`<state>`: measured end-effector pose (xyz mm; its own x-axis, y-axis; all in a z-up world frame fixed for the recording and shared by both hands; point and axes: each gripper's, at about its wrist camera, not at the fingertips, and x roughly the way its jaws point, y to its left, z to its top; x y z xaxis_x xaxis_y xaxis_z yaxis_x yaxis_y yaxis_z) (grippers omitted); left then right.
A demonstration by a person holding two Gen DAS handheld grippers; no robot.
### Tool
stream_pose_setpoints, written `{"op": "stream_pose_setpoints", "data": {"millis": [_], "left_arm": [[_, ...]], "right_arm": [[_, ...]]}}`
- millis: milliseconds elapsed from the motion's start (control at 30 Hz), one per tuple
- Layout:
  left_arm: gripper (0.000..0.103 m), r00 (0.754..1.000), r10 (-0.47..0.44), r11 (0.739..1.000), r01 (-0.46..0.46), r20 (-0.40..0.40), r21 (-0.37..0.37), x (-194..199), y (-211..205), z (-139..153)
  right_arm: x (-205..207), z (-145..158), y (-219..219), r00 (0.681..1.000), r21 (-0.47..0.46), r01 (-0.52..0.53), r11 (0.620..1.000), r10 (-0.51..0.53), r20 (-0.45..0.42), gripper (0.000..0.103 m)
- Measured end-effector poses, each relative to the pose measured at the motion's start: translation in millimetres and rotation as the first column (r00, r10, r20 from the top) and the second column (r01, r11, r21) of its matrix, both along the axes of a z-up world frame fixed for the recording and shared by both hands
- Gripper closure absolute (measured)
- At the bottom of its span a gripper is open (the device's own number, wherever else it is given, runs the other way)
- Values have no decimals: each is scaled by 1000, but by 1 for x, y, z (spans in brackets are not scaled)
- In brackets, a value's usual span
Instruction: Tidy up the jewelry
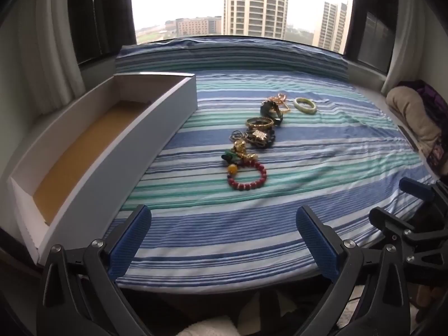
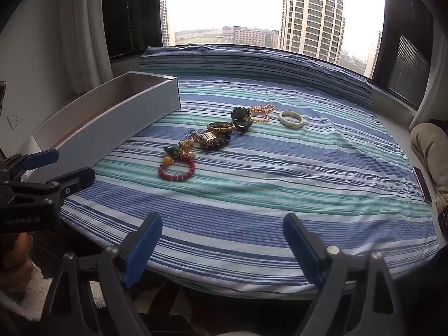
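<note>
A row of jewelry lies in the middle of a striped cloth (image 1: 252,218). Nearest is a red bead bracelet (image 1: 247,176) (image 2: 176,171). Behind it come gold charms (image 1: 240,148), a gold bangle (image 1: 259,123) (image 2: 221,126), a dark watch (image 1: 273,110) (image 2: 241,119), a gold chain (image 2: 261,112) and a pale green jade bangle (image 1: 305,105) (image 2: 291,119). A long white box (image 1: 117,151) (image 2: 112,120) with a tan floor stands on the left, nothing visible in it. My left gripper (image 1: 224,224) is open over the cloth's near edge. My right gripper (image 2: 222,229) is open too, with nothing between its fingers.
A big window (image 1: 240,2) stands behind the striped surface, with curtains (image 1: 56,56) at both sides. A beige cushion (image 1: 414,117) and purple cloth lie at the right edge. The right gripper (image 1: 420,212) shows at the left wrist view's right side. A hand (image 2: 14,252) holds the left gripper.
</note>
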<state>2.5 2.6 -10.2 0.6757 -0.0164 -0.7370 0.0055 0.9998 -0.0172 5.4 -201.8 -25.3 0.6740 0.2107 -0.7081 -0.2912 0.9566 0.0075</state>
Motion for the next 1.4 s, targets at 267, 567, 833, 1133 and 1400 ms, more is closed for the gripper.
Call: {"op": "stream_pose_setpoints", "data": {"millis": [267,567,833,1133,1400], "left_arm": [[0,1000,-6,1000,6,9,14,-3,-3,1],[0,999,-15,1000,14,31,21,-5,-4,6],[0,999,-26,999,26,35,23,-4,-6,6],[0,999,-3,999,1,41,33,-6,-4,6],[0,1000,4,1000,-5,26,27,-4,-2,4]], "right_arm": [[1,-3,4,1000,-2,-6,1000,6,-10,13],[-1,-1,4,1000,4,-1,1000,1,-9,13],[-1,-2,2,1000,8,-1,1000,1,-10,13],[-1,-2,2,1000,9,-2,1000,2,-8,13],[-2,-4,1,1000,15,-1,1000,2,-15,13]]}}
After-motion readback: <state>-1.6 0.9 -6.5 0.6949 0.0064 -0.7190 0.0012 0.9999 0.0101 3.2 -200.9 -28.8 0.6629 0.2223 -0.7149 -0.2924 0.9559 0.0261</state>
